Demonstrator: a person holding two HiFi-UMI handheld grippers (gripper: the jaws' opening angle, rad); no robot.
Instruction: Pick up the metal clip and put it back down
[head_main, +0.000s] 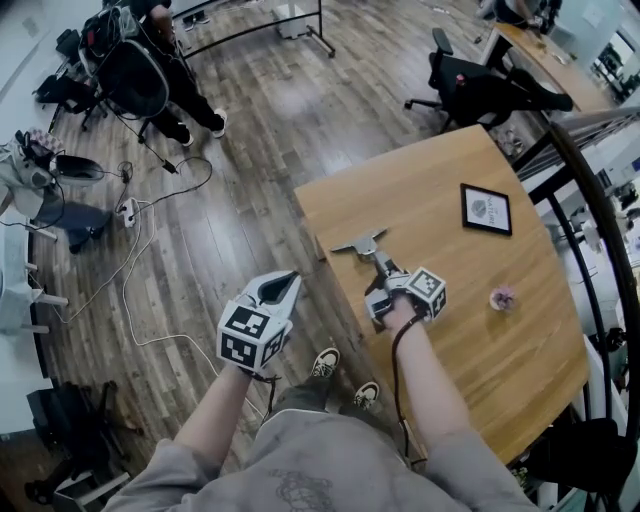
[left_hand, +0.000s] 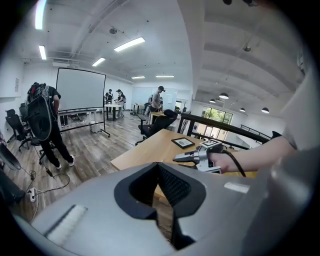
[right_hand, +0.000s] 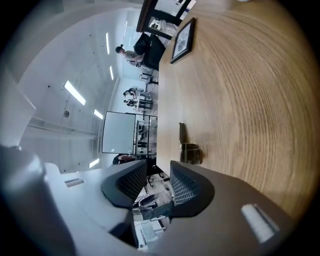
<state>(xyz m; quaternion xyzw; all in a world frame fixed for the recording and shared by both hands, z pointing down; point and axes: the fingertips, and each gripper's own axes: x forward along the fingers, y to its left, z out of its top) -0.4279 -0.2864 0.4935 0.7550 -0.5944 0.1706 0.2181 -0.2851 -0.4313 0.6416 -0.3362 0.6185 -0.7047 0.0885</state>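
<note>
The metal clip (right_hand: 190, 152) lies on the wooden table (right_hand: 250, 100), small and dark with its lever arm pointing away along the grain. My right gripper (right_hand: 157, 169) is open just beside it, and nothing sits between the two ribbed pads. The clip lies clear of both jaws, off to the side of one jaw. In the head view the right gripper (head_main: 358, 245) reaches over the table's near left part with jaws spread; I cannot make out the clip there. My left gripper (head_main: 285, 284) hangs over the floor left of the table, shut and empty.
A black picture frame (head_main: 486, 208) lies on the table's far right part and a small pink object (head_main: 502, 298) near its right edge. The table's left edge (head_main: 318, 250) drops to wood floor with cables (head_main: 140, 250). A dark railing (head_main: 590, 220) curves along the right.
</note>
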